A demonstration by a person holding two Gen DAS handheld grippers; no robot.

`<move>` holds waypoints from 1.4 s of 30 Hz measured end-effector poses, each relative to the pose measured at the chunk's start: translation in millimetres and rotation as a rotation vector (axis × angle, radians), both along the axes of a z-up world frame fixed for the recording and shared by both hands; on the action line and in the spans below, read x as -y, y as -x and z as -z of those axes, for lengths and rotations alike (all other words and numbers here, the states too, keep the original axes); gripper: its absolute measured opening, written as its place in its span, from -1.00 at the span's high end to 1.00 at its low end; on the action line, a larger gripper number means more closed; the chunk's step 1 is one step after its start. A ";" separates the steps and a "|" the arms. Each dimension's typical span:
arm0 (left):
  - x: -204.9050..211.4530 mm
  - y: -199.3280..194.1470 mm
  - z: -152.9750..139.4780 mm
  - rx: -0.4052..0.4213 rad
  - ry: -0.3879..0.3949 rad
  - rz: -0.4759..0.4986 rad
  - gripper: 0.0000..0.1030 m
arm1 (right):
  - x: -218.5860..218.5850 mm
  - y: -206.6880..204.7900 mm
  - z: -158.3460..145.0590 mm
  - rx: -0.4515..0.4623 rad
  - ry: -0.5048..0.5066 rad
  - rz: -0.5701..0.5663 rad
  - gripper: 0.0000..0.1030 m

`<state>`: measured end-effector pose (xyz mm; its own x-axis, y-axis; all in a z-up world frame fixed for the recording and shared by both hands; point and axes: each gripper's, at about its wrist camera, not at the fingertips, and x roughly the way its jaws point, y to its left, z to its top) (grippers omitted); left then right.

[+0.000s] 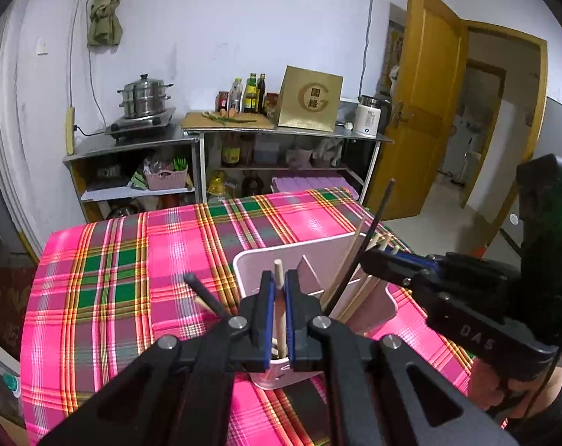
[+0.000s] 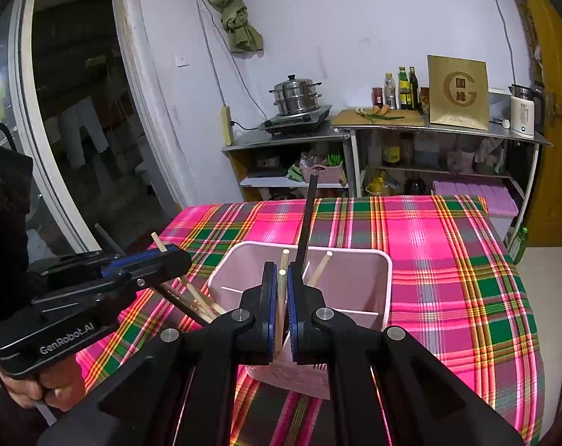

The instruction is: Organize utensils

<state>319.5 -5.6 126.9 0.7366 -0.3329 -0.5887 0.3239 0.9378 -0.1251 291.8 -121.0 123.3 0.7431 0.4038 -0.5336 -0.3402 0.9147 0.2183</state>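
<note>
At lower centre of each view, a wooden chopstick (image 1: 279, 278) is pinched upright by the left gripper (image 1: 279, 290) and another chopstick (image 2: 281, 290) by the right gripper (image 2: 280, 297), over the pink holder (image 2: 377, 278) on the counter (image 2: 448, 260), likely for dropping in.

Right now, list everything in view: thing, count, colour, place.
Utensil holder: one, pale pink, on the tablecloth.
Wooden chopsticks: several, tan, in the holder.
Dark chopsticks: two seen, black, leaning in the holder.
Tablecloth: one, pink-green plaid, over the table.
Steamer pot: one, steel, on the stove.
Bottles: several, mixed, back counter.
Kettle: one, white, counter right.
Left gripper: shut on a wooden chopstick.
Right gripper: shut on a wooden chopstick.
</note>
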 end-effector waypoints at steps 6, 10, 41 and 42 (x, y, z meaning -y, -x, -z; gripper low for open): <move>-3.9 4.5 -0.4 0.006 0.008 -0.001 0.87 | -0.6 0.7 -2.1 0.005 0.014 -0.005 0.79; -5.9 10.4 -0.3 0.007 0.017 -0.001 0.70 | 1.6 7.1 0.0 0.008 0.013 -0.008 0.55; -17.1 209.4 51.0 0.097 0.033 -0.128 0.31 | 25.5 228.5 41.1 0.113 0.052 0.084 0.24; -18.3 214.7 52.9 0.098 0.037 -0.135 0.31 | 25.0 234.8 43.0 0.114 0.056 0.086 0.24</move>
